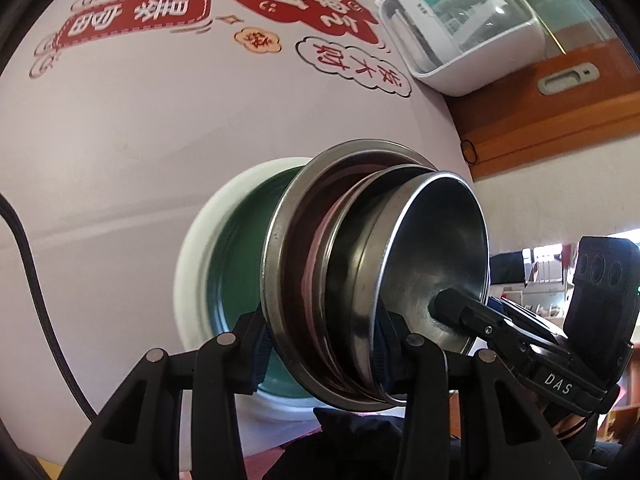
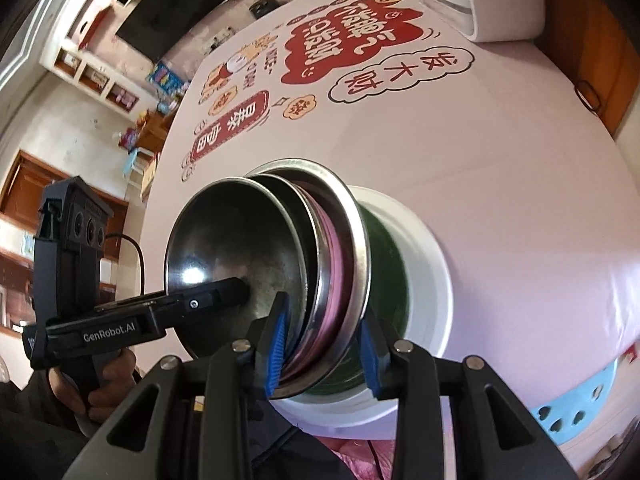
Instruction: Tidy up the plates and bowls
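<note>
A stack of dishes is clamped from opposite sides by both grippers: a steel bowl [image 1: 440,240] on top, a smaller steel dish, a pink plate [image 1: 316,248] and a wide steel plate [image 1: 280,240] beneath. My left gripper [image 1: 322,340] is shut on the stack's rim. My right gripper [image 2: 324,348] is shut on the opposite rim, one blue pad [image 2: 280,340] inside the bowl [image 2: 232,232], the other under the steel plate. Each view shows the other gripper's upper finger [image 1: 452,310] reaching into the bowl. Right behind the stack is a white plate with a green centre [image 2: 432,280]; I cannot tell whether they touch.
The table [image 1: 120,120] wears a pale cloth with red printed characters. A white appliance with a clear lid [image 1: 460,28] stands at its far edge beside a wooden cabinet [image 1: 540,112]. A light blue stool [image 2: 572,412] sits below the table's near edge. A hand [image 2: 108,384] grips the left tool.
</note>
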The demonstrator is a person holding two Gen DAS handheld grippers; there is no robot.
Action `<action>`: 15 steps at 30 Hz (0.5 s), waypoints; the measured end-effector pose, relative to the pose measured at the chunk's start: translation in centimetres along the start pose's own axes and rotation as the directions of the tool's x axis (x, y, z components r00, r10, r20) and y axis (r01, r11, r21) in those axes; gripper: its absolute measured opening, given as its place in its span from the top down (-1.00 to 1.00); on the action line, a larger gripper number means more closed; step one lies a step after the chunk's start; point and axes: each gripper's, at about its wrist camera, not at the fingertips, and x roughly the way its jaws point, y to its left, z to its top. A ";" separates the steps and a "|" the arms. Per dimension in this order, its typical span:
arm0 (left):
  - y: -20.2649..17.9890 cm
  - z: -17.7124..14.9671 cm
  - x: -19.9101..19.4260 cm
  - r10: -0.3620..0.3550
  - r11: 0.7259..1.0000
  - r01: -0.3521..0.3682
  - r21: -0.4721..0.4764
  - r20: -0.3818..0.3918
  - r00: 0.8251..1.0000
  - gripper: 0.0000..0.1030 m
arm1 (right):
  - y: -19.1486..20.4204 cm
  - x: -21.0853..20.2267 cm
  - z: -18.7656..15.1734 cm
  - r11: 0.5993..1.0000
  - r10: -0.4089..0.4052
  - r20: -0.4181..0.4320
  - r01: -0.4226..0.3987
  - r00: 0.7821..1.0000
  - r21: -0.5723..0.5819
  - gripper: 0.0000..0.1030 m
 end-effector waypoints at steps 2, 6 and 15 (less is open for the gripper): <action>0.1 0.0 0.4 0.000 0.999 -0.001 -0.032 -0.007 1.000 0.24 | -0.2 0.3 0.4 0.999 0.001 -0.030 -0.003 1.000 -0.039 0.35; 0.8 -0.3 1.2 0.000 0.995 -0.002 -0.103 -0.023 1.000 0.23 | -0.4 1.4 1.3 0.992 0.007 -0.104 -0.020 0.995 -0.122 0.32; 1.2 -0.5 2.8 0.015 0.979 -0.014 -0.204 0.005 1.000 0.23 | -1.2 3.1 2.5 0.974 0.027 -0.205 -0.072 0.978 -0.216 0.29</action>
